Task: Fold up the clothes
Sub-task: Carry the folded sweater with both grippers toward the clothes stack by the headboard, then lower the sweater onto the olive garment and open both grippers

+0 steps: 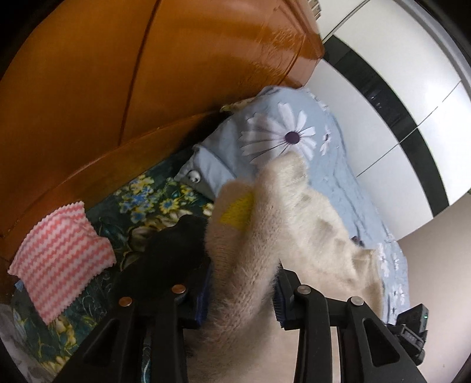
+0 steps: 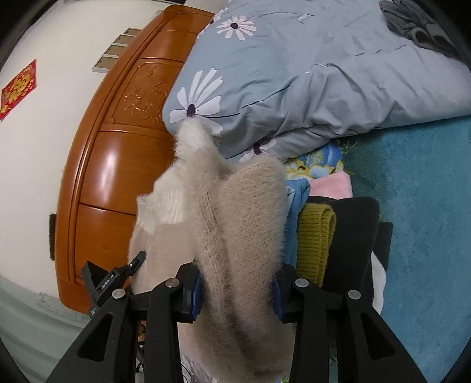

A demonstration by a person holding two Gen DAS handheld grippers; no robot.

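A fluffy cream knit sweater (image 1: 294, 224) is held up off the bed between both grippers. My left gripper (image 1: 240, 303) is shut on one bunched part of it. My right gripper (image 2: 237, 294) is shut on another thick fold of the same sweater (image 2: 235, 224). The sweater's far end rests against the blue daisy duvet (image 2: 294, 88). In the left wrist view the right gripper's body (image 1: 412, 330) shows at the lower right.
A stack of folded clothes, black (image 2: 353, 235), mustard (image 2: 315, 235), blue and pink, lies on the bed to the right. A pink zigzag cloth (image 1: 61, 259) lies on the floral sheet (image 1: 153, 200). The wooden headboard (image 2: 117, 162) stands behind. A grey garment (image 2: 418, 26) lies on the duvet.
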